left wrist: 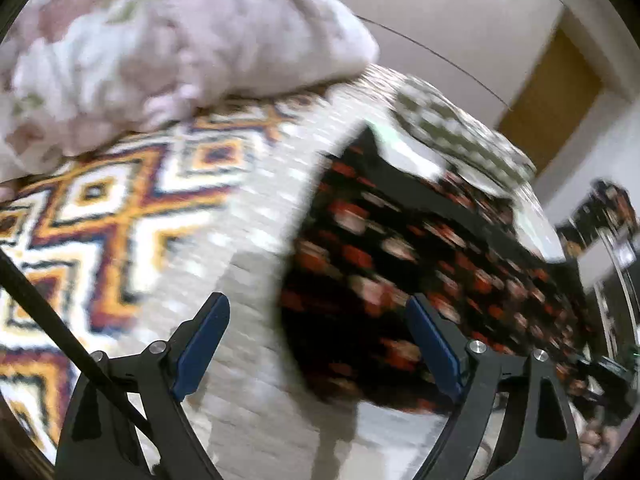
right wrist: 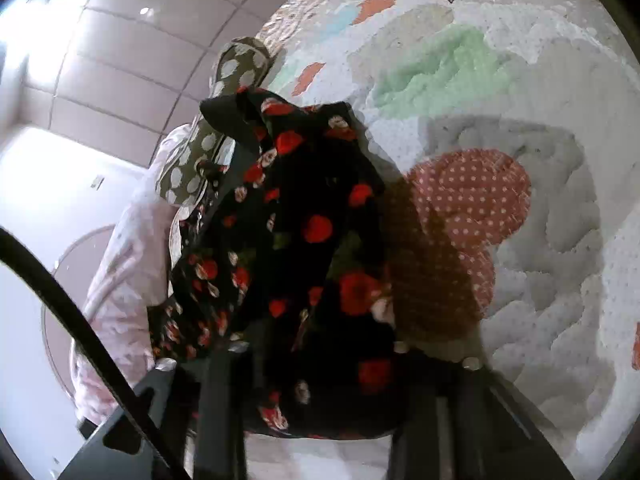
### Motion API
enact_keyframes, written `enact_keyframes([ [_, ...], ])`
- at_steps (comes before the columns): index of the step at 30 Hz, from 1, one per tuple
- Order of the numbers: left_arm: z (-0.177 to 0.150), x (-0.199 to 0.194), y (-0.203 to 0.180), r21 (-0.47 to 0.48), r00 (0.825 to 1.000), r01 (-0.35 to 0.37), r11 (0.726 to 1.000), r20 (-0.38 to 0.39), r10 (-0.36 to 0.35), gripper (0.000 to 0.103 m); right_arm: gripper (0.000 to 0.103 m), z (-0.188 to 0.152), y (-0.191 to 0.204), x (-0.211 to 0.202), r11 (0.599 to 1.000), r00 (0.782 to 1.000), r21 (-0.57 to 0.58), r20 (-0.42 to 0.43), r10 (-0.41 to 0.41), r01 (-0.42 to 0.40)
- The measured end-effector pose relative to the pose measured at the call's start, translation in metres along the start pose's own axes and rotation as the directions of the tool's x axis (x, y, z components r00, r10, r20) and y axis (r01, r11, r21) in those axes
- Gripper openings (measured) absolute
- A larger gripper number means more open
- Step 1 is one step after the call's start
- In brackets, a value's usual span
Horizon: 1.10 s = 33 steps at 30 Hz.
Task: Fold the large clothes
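A black garment with red roses (left wrist: pixel 404 264) lies bunched on the bed. In the left wrist view my left gripper (left wrist: pixel 320 344) is open, its blue pads (left wrist: pixel 202 348) apart just above the garment's left edge and the white quilt. In the right wrist view the same garment (right wrist: pixel 288 248) is draped over my right gripper (right wrist: pixel 316 364), whose fingers are buried in the cloth. The jaws look closed on the fabric.
A pink floral garment (left wrist: pixel 160 48) is heaped at the back, and an olive polka-dot garment (right wrist: pixel 216 136) lies beside the black one. The quilt (right wrist: pixel 520 264) has coloured patches. A patterned rug (left wrist: pixel 100 220) and tiled floor (right wrist: pixel 120 40) lie beyond.
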<state>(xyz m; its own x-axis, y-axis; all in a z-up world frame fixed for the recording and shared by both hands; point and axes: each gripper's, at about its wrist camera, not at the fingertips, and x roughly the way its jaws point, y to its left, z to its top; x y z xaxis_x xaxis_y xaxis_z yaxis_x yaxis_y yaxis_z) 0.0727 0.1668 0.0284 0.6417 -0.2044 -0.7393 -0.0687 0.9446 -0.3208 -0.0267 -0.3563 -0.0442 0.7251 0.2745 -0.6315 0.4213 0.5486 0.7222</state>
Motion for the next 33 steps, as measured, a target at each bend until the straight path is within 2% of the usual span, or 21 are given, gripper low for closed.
enact_keyframes([
  [2, 0.006, -0.003, 0.029, -0.055, 0.998, -0.038, 0.998, 0.038, 0.040, 0.089, 0.028, 0.005, 0.029, -0.008, 0.998, 0.999, -0.045, 0.025, -0.046, 0.047],
  [3, 0.009, -0.005, 0.044, -0.091, 0.997, -0.048, 0.995, 0.053, 0.053, 0.089, 0.027, 0.006, 0.058, -0.014, 0.993, 0.997, -0.099, 0.053, -0.057, 0.062],
  [6, 0.017, -0.010, 0.086, -0.192, 0.996, -0.041, 0.980, 0.071, 0.056, 0.089, 0.024, -0.003, 0.137, -0.019, 0.966, 0.993, -0.250, 0.109, -0.045, 0.071],
  [7, 0.020, -0.014, 0.100, -0.224, 0.995, -0.039, 0.974, 0.081, 0.059, 0.089, 0.024, -0.015, 0.176, -0.015, 0.944, 0.992, -0.325, 0.122, -0.025, 0.063],
  [8, 0.022, -0.017, 0.110, -0.242, 0.994, -0.045, 0.969, 0.090, 0.069, 0.089, 0.023, -0.024, 0.197, -0.011, 0.928, 0.992, -0.368, 0.124, -0.010, 0.055],
  [11, 0.028, -0.027, 0.138, -0.284, 0.981, -0.099, 0.954, 0.133, 0.142, 0.089, 0.023, -0.078, 0.279, 0.027, 0.841, 0.996, -0.541, 0.071, 0.055, -0.008],
  [13, 0.029, -0.032, 0.153, -0.309, 0.971, -0.133, 0.942, 0.152, 0.187, 0.089, 0.023, -0.123, 0.316, 0.070, 0.771, 0.998, -0.634, -0.019, 0.064, -0.062],
  [14, 0.030, -0.033, 0.160, -0.322, 0.968, -0.140, 0.936, 0.154, 0.198, 0.089, 0.023, -0.146, 0.327, 0.098, 0.735, 0.997, -0.674, -0.068, 0.041, -0.077],
  [16, 0.029, -0.033, 0.172, -0.348, 0.967, -0.140, 0.927, 0.151, 0.203, 0.089, 0.022, -0.185, 0.334, 0.152, 0.669, 0.988, -0.739, -0.150, -0.043, -0.083],
  [18, 0.028, -0.033, 0.184, -0.373, 0.970, -0.131, 0.919, 0.143, 0.196, 0.089, 0.023, -0.210, 0.323, 0.199, 0.657, 0.961, -0.746, -0.248, -0.125, -0.107],
  [19, 0.028, -0.032, 0.188, -0.383, 0.972, -0.126, 0.915, 0.138, 0.192, 0.089, 0.024, -0.216, 0.318, 0.206, 0.650, 0.961, -0.753, -0.243, -0.129, -0.103],
  [24, 0.028, -0.027, 0.184, -0.390, 0.980, -0.091, 0.916, 0.130, 0.152, 0.089, 0.034, -0.211, 0.320, 0.194, 0.643, 0.959, -0.751, -0.270, -0.091, -0.150],
  [26, 0.030, -0.025, 0.172, -0.357, 0.980, -0.086, 0.930, 0.137, 0.143, 0.089, 0.041, -0.214, 0.321, 0.185, 0.627, 0.955, -0.762, -0.281, -0.092, -0.164],
  [29, 0.028, -0.027, 0.159, -0.320, 0.981, -0.071, 0.945, 0.148, 0.124, 0.089, 0.056, -0.218, 0.328, 0.169, 0.617, 0.937, -0.750, -0.344, -0.055, -0.239],
  [31, 0.027, -0.028, 0.153, -0.321, 0.985, -0.031, 0.947, 0.149, 0.083, 0.089, 0.058, -0.219, 0.332, 0.151, 0.605, 0.921, -0.738, -0.389, -0.018, -0.300],
  [33, 0.026, -0.033, 0.145, -0.324, 0.988, 0.037, 0.945, 0.153, 0.014, 0.089, 0.059, -0.208, 0.334, 0.124, 0.595, 0.918, -0.731, -0.396, 0.031, -0.335],
])
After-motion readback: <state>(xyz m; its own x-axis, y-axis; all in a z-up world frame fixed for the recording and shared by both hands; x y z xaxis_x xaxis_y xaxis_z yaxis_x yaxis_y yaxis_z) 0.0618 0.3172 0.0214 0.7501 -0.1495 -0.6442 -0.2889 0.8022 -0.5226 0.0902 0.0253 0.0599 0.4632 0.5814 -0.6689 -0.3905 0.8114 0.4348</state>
